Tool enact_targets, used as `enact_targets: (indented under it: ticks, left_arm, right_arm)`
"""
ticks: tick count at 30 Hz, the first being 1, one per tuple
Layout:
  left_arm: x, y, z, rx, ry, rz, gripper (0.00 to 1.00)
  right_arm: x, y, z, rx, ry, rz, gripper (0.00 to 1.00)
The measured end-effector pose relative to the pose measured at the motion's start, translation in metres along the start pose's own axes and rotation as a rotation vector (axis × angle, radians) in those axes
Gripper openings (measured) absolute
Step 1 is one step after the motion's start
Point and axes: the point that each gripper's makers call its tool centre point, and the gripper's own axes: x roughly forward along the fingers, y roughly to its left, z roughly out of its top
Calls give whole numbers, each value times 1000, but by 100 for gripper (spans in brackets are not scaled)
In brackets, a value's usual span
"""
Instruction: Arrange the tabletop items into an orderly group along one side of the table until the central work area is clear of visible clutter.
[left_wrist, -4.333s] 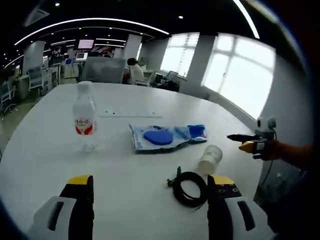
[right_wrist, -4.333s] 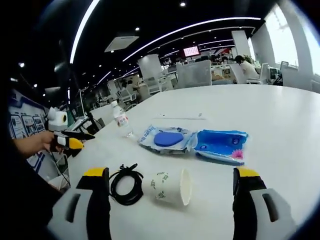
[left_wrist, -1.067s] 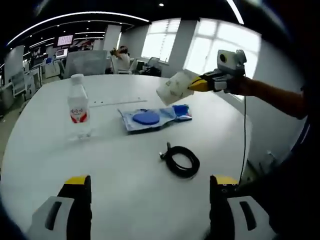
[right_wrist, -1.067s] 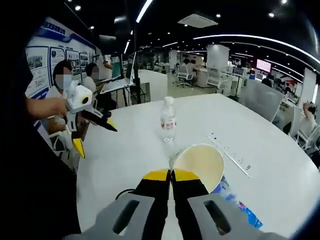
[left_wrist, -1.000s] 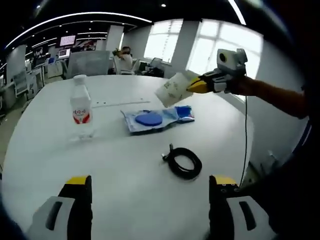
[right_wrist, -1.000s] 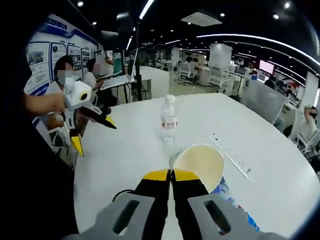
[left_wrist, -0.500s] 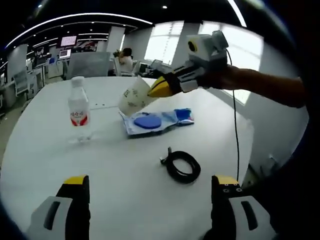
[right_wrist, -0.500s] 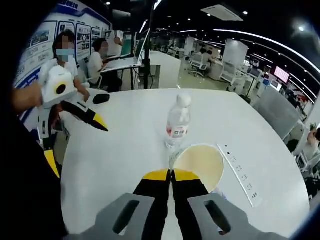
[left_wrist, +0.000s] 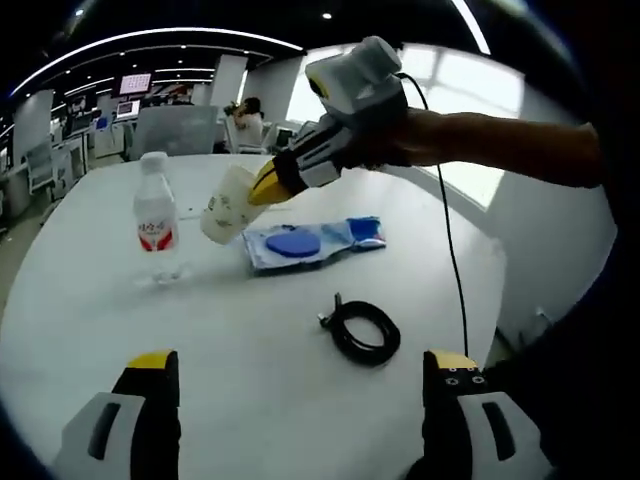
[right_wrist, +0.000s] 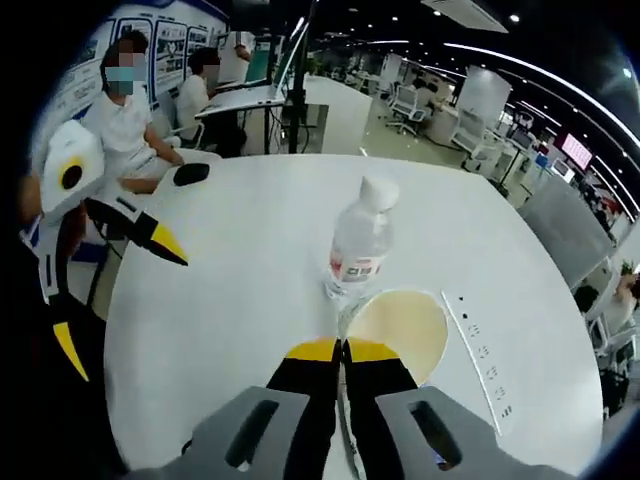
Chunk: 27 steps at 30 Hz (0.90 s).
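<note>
the paper cup (left_wrist: 228, 203) hangs tilted above the white bench (left_wrist: 250, 330), its base toward the water bottle (left_wrist: 155, 218) and its long axis slanting down from the right tool (left_wrist: 268, 183), whose jaws are pinched tight on the rim. in the right gripper view the cup's (right_wrist: 398, 333) open mouth faces the camera just beside the bottle (right_wrist: 358, 250). half a second ago the cup was further from the bottle, nearer the blue packets (left_wrist: 310, 240). the left tool (left_wrist: 297, 375) hovers with jaws spread wide, holding nothing. the coiled black cable (left_wrist: 363, 331) lies near the bench edge. the cup's base is hidden in the right gripper view.
</note>
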Motion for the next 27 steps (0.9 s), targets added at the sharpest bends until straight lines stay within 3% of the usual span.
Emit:
enact_targets:
  ticks: [3, 14, 18, 27]
  left_arm:
    - [-1, -1, 3, -14, -12, -3, 100]
    - [-5, 11, -8, -27, -2, 14, 100]
    - [-7, 13, -6, -28, -10, 22, 100]
    - [-6, 11, -5, -33, -14, 14, 100]
  right_arm:
    - [12, 5, -9, -4, 57, 18, 0]
    - [37, 7, -29, -71, 210, 91, 0]
    - [37, 15, -31, -98, 236, 103, 0]
    - [50, 11, -35, -129, 263, 131, 0]
